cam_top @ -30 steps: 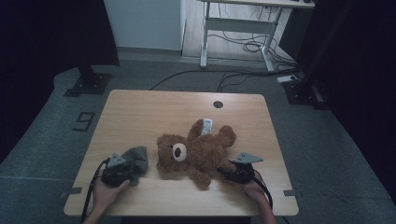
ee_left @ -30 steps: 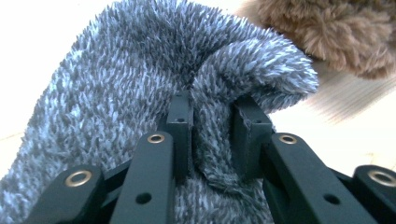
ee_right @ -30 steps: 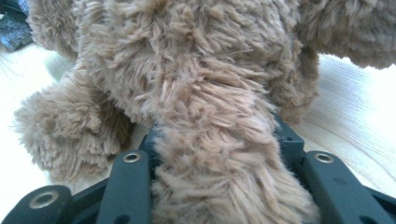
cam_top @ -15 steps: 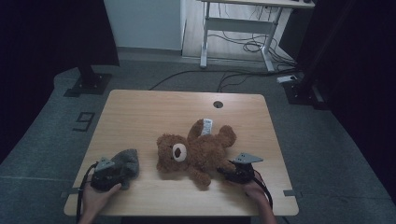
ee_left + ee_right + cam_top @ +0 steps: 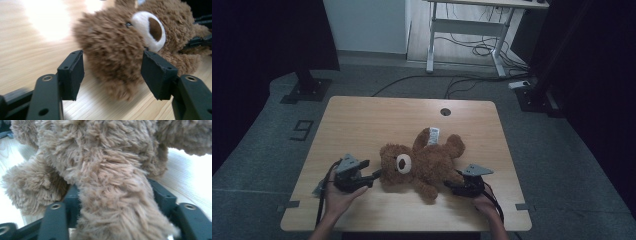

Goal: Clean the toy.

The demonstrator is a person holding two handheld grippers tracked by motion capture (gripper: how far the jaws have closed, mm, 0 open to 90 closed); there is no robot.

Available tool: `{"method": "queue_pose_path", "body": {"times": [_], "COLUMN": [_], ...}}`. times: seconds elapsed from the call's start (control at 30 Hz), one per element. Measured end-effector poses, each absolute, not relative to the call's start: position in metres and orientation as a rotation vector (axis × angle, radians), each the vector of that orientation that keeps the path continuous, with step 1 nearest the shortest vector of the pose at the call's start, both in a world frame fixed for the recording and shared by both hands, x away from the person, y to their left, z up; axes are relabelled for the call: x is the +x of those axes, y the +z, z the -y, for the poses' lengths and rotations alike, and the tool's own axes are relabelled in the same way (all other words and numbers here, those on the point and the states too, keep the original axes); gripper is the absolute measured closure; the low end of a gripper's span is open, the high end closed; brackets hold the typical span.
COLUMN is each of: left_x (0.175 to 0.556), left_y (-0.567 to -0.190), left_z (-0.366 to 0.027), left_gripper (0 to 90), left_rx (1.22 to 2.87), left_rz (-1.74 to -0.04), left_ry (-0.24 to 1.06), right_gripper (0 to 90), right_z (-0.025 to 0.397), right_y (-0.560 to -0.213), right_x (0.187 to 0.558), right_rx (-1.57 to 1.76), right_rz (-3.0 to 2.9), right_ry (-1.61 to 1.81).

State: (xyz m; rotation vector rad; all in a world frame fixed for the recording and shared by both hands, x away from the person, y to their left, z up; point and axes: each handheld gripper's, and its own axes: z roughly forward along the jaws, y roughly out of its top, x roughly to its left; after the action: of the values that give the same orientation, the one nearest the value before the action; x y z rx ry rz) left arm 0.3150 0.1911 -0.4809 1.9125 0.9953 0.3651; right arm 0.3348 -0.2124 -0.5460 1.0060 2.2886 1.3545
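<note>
Nearest the table's front edge, the left gripper (image 5: 373, 176) has its jaws spread wide on either side of the teddy bear's (image 5: 424, 162) head, neither pad pressing the fur. The right gripper (image 5: 452, 184) is clamped on one of the bear's brown limbs, fur bulging up between its jaws. The bear lies on its back just beyond them, mid-table (image 5: 362, 120), a white tag (image 5: 433, 135) on its upper limb. Farther off, a round hole (image 5: 445, 111) sits near the far edge.

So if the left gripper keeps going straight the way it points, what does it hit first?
Most likely the teddy bear's head: the left gripper has its jaws open, the head just ahead between them, no contact visible yet.
</note>
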Motion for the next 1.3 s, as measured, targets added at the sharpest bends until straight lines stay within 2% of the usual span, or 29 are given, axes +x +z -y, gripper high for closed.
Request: {"method": "queue_pose_path", "body": {"times": [0.1, 0.17, 0.23, 0.37, 0.5, 0.67, 0.77, 1.07, 1.3], "left_x": [0.328, 0.333, 0.337, 0.343, 0.344, 0.341, 0.341, 0.359, 0.375], "left_y": [-0.493, -0.500, -0.507, -0.512, -0.516, -0.513, -0.508, -0.481, -0.488], "left_z": [-0.178, -0.172, -0.166, -0.162, -0.159, -0.154, -0.156, -0.146, -0.138], "left_gripper": [34.4, 34.7, 35.6, 40.6, 52.5, 69.2, 75.0, 77.0, 76.2], "left_rx": [1.936, 1.957, 1.979, 1.970, 1.978, 1.951, 1.916, 1.872, 1.905], "left_rz": [-0.998, -0.995, -0.995, -1.001, -0.984, -0.962, -0.954, -0.932, -0.972], "left_ry": [0.299, 0.267, 0.254, 0.245, 0.260, 0.337, 0.367, 0.399, 0.381], "right_gripper": [27.9, 27.4, 31.2, 47.6, 59.4, 64.8, 65.6, 65.6, 65.1], "right_z": [0.213, 0.213, 0.211, 0.197, 0.192, 0.187, 0.186, 0.193, 0.201], "right_y": [-0.542, -0.538, -0.536, -0.542, -0.542, -0.538, -0.532, -0.514, -0.517], "right_x": [0.334, 0.335, 0.336, 0.341, 0.344, 0.341, 0.338, 0.351, 0.367], "right_rx": [1.010, 1.010, 1.008, 0.973, 0.963, 0.931, 0.892, 0.874, 0.929], "right_rz": [-2.266, -2.251, -2.250, -2.305, -2.284, -2.221, -2.182, -2.069, -2.098], "right_ry": [1.358, 1.385, 1.395, 1.379, 1.406, 1.442, 1.460, 1.491, 1.426]}}
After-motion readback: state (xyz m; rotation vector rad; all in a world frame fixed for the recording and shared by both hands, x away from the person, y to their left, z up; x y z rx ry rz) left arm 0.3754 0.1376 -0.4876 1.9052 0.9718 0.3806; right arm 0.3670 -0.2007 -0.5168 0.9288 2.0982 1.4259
